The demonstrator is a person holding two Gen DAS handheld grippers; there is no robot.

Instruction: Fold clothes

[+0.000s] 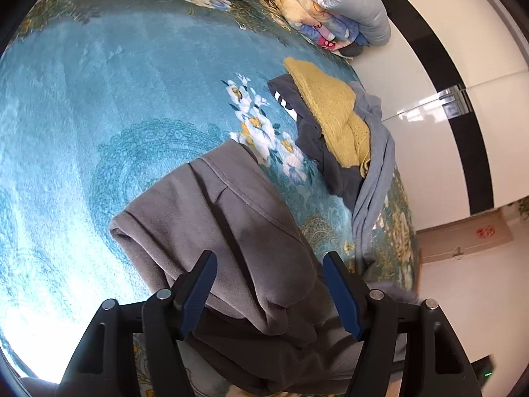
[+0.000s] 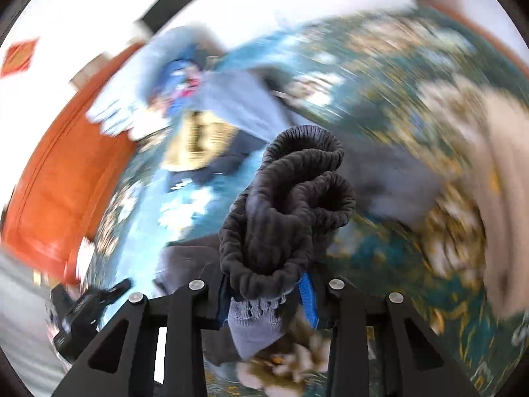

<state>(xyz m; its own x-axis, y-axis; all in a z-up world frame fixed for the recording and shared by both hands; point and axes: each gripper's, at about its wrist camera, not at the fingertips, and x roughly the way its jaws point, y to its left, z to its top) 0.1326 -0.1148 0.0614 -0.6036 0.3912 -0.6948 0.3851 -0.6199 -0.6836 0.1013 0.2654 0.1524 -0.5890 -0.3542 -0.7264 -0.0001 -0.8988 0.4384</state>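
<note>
A grey sweat garment (image 1: pixel 231 225) lies crumpled on the blue floral bedspread (image 1: pixel 115 115). My left gripper (image 1: pixel 269 294) hovers over its near end, jaws wide apart, with the bunched cloth between the blue pads and no clear squeeze on it. In the right wrist view the scene is smeared by motion. There my right gripper (image 2: pixel 266 296) is shut on the garment's dark ribbed waistband (image 2: pixel 291 192), which bulges up in loops above the fingers, with lighter grey cloth hanging below. The left gripper (image 2: pixel 89 301) shows as a black shape at the lower left.
A heap of clothes sits near the bed's right edge: a yellow knit (image 1: pixel 330 112) on a dark top (image 1: pixel 310 139) and a blue-grey garment (image 1: pixel 377 172). Folded quilts (image 1: pixel 334 10) are stacked at the far corner. White cupboard doors (image 1: pixel 446 66) stand beyond. An orange wooden headboard (image 2: pixel 66 172) borders the bed.
</note>
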